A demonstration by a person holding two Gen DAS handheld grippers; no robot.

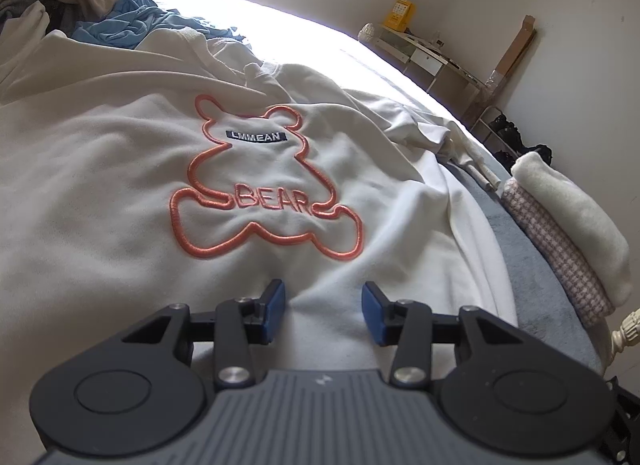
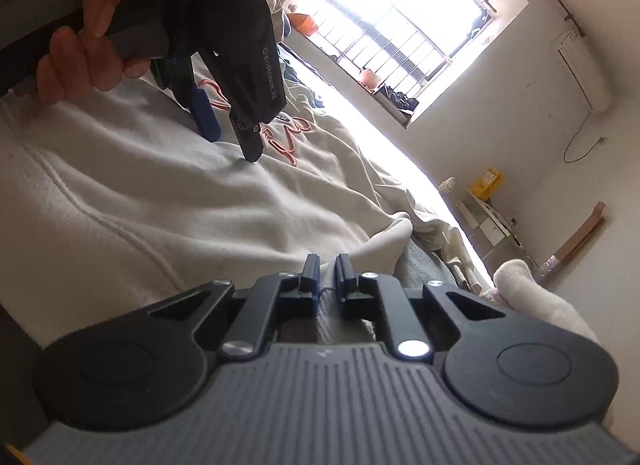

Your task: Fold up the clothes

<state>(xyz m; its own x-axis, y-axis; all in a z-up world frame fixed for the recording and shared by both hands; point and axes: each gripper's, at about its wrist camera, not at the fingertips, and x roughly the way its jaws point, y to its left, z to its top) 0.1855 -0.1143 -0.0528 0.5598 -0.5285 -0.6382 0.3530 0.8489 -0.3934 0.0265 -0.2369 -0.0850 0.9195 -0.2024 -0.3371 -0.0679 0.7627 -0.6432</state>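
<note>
Sunlit bedroom: left tongs (image 1: 324, 313) hovered half-open and empty over the cream sweatshirt (image 1: 120, 185) spread on the bed (image 1: 540, 285). Only the right view showed the right tongs (image 2: 327, 277) nearly closed at its edge, nothing clearly gripped, and a hand (image 2: 80, 45).

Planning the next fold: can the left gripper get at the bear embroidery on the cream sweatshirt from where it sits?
Probably yes. The left gripper sits open over the cream sweatshirt, with only bare fabric between it and the bear embroidery; nothing blocks it.

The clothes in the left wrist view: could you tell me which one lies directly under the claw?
The cream sweatshirt with the orange BEAR outline; the blue garment lies crumpled farther off, and the folded pile sits at the side.
</note>
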